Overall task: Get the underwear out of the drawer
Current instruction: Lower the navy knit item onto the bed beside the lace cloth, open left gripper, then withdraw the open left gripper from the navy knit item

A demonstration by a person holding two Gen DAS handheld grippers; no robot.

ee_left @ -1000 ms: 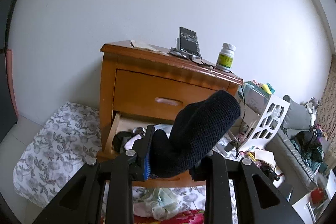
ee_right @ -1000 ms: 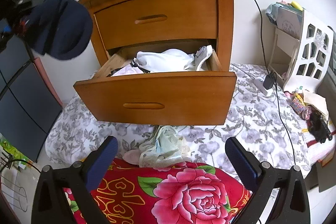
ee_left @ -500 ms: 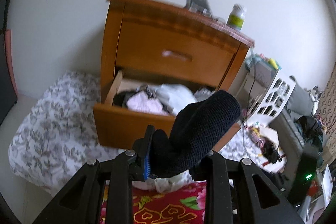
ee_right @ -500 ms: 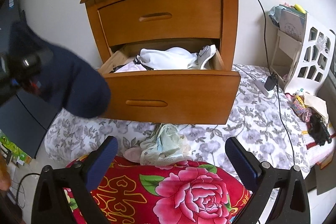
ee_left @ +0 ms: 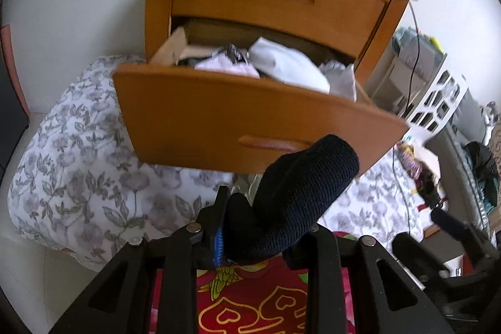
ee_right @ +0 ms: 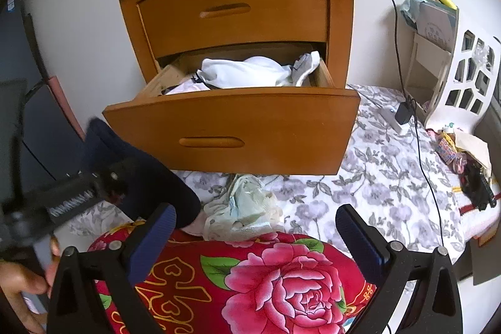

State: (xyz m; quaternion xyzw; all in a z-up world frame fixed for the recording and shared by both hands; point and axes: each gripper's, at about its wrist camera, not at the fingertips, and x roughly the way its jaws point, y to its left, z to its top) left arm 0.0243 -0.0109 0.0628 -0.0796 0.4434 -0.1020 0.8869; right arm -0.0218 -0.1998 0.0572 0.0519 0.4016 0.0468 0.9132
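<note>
A dark navy knit garment point(ee_left: 294, 196) is sitting clamped between the left gripper point(ee_left: 260, 233) fingers, filling the lower centre of the left wrist view, in front of the open lower drawer point(ee_right: 231, 127). White and pale underwear point(ee_right: 244, 74) is lying heaped inside that drawer at the frame's centre. The right gripper point(ee_right: 255, 227) is hanging with its fingers wide apart, holding nothing, above a red floral blanket point(ee_right: 281, 280).

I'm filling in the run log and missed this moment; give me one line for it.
left claw: shut on dark knit garment | right claw: open, empty | lower drawer: open, white clothes inside | pale garment: on bed
</note>
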